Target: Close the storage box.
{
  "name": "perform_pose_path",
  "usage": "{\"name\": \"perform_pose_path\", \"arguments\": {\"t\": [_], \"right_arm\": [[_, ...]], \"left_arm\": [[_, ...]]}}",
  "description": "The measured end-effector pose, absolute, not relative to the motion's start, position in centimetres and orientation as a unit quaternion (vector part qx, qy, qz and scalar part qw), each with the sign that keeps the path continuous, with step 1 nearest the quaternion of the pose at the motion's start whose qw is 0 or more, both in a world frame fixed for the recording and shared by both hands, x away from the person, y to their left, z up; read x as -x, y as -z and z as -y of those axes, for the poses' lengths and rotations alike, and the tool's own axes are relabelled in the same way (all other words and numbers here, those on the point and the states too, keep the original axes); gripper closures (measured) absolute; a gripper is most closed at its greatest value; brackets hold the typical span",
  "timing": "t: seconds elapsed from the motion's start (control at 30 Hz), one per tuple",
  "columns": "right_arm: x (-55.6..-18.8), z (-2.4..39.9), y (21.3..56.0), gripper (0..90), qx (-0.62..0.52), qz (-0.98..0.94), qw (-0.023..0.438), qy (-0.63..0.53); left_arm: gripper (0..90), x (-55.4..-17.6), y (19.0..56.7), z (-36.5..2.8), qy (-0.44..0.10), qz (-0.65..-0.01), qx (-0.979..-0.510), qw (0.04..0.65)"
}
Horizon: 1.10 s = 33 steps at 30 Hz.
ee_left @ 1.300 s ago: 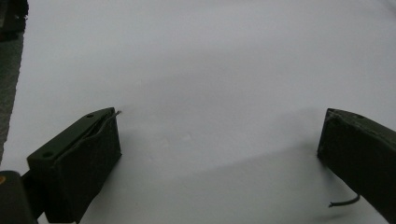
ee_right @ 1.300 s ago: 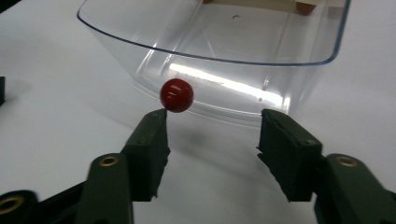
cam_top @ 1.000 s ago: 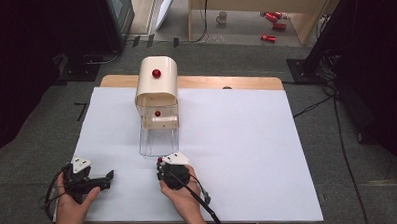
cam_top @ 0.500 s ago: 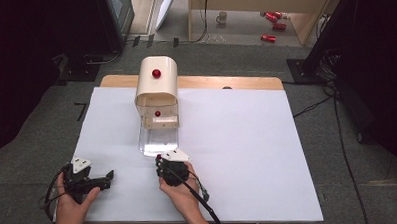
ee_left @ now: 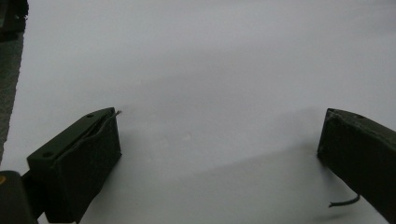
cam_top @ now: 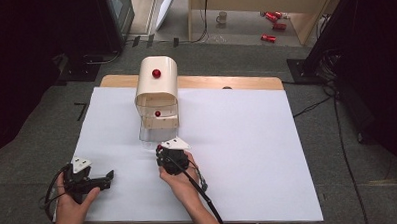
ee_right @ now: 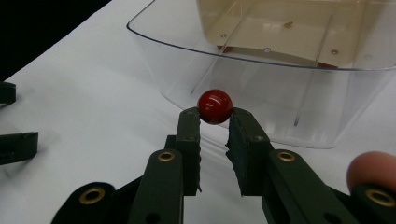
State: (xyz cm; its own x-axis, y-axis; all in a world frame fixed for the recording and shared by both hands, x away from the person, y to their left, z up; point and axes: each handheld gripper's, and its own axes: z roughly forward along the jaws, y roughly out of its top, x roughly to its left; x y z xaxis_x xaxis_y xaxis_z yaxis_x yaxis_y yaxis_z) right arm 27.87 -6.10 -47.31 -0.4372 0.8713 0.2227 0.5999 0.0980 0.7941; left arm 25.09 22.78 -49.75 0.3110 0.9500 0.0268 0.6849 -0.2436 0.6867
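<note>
High view: wooden desk (cam_top: 245, 82) covered by a large white paper sheet (cam_top: 238, 155). Toward the far left centre, a cream rounded-top box (cam_top: 156, 91) with a red round knob on top (cam_top: 156, 73) and a second red knob (cam_top: 158, 114) on its open front. Just in front of the box, a clear plastic drawer (cam_top: 152, 135) pulled out toward the near side. Right hand-held gripper (cam_top: 163, 147) held in a hand (cam_top: 181, 175) right at the drawer's near edge, grey three-cornered plate on top, black cable trailing toward the near edge. Left hand-held gripper (cam_top: 110, 174) near the near-left corner of the sheet, well apart from the box, held in the other hand (cam_top: 72, 206), pointing right. Beyond the desk, dark floor with a mug (cam_top: 222, 16) and red cans (cam_top: 272, 25) far off.

Left gripper view: left hand-held gripper (ee_left: 217, 135) with both black jaws wide apart, nothing between them, bare white sheet (ee_left: 210, 70) below. Thin stray wire end by the right-hand jaw.

Right gripper view: right hand-held gripper (ee_right: 214, 122) clamped at its tips on a small glossy red ball knob (ee_right: 215, 106). Knob standing on the curved front wall of the clear drawer (ee_right: 261, 88), cream box base (ee_right: 289, 28) behind it. Fingertip (ee_right: 371, 170) at lower right. Dark jaw ends of the other gripper (ee_right: 16, 140) at the left edge.
</note>
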Motion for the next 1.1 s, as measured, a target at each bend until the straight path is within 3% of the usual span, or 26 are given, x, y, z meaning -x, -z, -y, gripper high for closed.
{"name": "perform_pose_path", "arguments": {"t": [1.1], "right_arm": [[-32.8,6.0,47.3,75.8,-0.515,-0.72,0.157,-0.437]], "left_arm": [[0.0,-25.1,49.8,-22.8,-0.227,-0.541,-0.755,0.292]]}}
